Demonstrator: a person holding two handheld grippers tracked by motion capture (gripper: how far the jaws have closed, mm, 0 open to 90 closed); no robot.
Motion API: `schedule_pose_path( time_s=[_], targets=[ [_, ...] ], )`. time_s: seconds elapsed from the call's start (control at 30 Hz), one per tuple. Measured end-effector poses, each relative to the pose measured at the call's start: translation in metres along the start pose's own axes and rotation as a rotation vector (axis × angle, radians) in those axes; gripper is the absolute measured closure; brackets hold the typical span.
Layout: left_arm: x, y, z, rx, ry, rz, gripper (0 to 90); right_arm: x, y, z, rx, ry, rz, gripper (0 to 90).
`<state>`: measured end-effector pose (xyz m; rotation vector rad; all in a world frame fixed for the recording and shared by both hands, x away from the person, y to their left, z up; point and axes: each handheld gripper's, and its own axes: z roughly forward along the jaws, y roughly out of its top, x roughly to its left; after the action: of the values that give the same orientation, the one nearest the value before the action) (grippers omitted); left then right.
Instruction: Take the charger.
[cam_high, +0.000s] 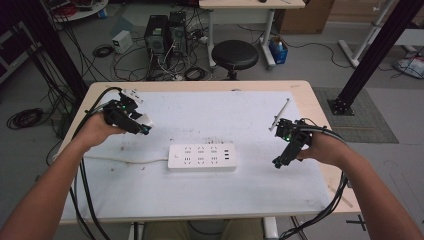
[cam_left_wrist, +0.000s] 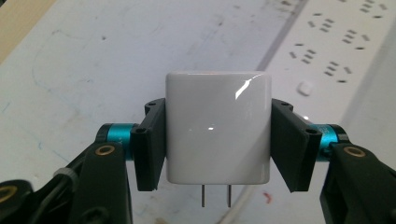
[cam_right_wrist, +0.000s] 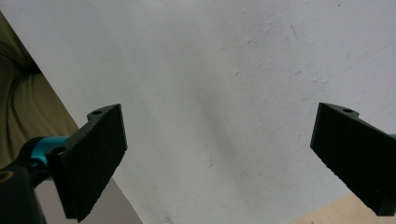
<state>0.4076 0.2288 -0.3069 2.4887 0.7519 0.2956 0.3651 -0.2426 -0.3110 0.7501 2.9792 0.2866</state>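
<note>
Left gripper (cam_left_wrist: 217, 140) jaws clamp charger (cam_left_wrist: 218, 126), prongs down, lifted off bench (cam_high: 260, 107). Right gripper (cam_right_wrist: 224, 154) jaws wide, empty. Next: line prongs over a power strip (cam_high: 202, 157) socket, press in.

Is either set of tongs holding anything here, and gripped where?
The left tongs hold a white plug-in charger, clamped across its two opposite flat sides, with the prongs clear of the pads. The right tongs stand open with nothing between them.

Beyond our table (cam_high: 300, 92) we note: grey floor, black round stool (cam_high: 235, 54), computer towers (cam_high: 165, 32), tangled cables (cam_high: 102, 50), second desk (cam_high: 240, 10).
</note>
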Motion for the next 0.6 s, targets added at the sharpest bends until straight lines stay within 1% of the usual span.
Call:
schedule_pose_path(
  time_s=[0.03,0.07,0.2,0.23,0.33,0.37,0.43,0.47,0.5,0.53,0.57,0.6],
  targets=[
    [-0.010,0.001,-0.003,-0.008,0.001,0.009,42.4,0.000,0.000,0.000,0.000,-0.003,-0.004,3.0],
    [-0.013,0.001,-0.006,-0.005,0.000,0.019,42.4,0.002,0.000,-0.001,-0.005,-0.003,-0.005,3.0],
    [-0.029,0.002,-0.017,-0.018,0.002,0.037,42.4,0.002,0.001,-0.001,-0.017,-0.008,-0.024,3.0],
    [-0.032,0.002,-0.020,-0.019,0.006,0.045,42.4,0.004,0.001,-0.001,-0.017,-0.004,-0.011,3.0],
    [-0.040,0.005,-0.028,-0.005,0.009,0.050,42.4,0.004,0.002,0.000,-0.026,-0.008,-0.031,3.0],
    [-0.040,0.005,-0.028,-0.005,0.009,0.050,42.4,0.005,0.003,0.000,-0.025,-0.008,-0.024,3.0],
    [-0.046,0.008,-0.034,-0.007,0.003,0.060,42.4,0.005,0.003,0.000,-0.025,-0.010,-0.024,3.0],
    [-0.046,0.008,-0.034,-0.007,0.003,0.060,42.4,0.006,0.003,0.000,-0.022,-0.017,-0.026,3.0],
    [-0.050,0.011,-0.036,-0.015,-0.001,0.070,42.4,0.006,0.003,0.000,-0.018,-0.024,-0.031,3.0],
    [-0.053,0.012,-0.037,-0.018,-0.003,0.074,42.4,0.006,0.003,0.000,-0.004,-0.033,-0.042,3.0],
    [-0.053,0.012,-0.037,-0.018,-0.003,0.074,42.4,0.006,0.003,0.000,-0.004,-0.033,-0.042,3.0],
    [-0.056,0.014,-0.038,-0.026,-0.014,0.083,42.4,0.008,0.002,0.000,0.000,-0.043,-0.043,3.0]
  ],
)
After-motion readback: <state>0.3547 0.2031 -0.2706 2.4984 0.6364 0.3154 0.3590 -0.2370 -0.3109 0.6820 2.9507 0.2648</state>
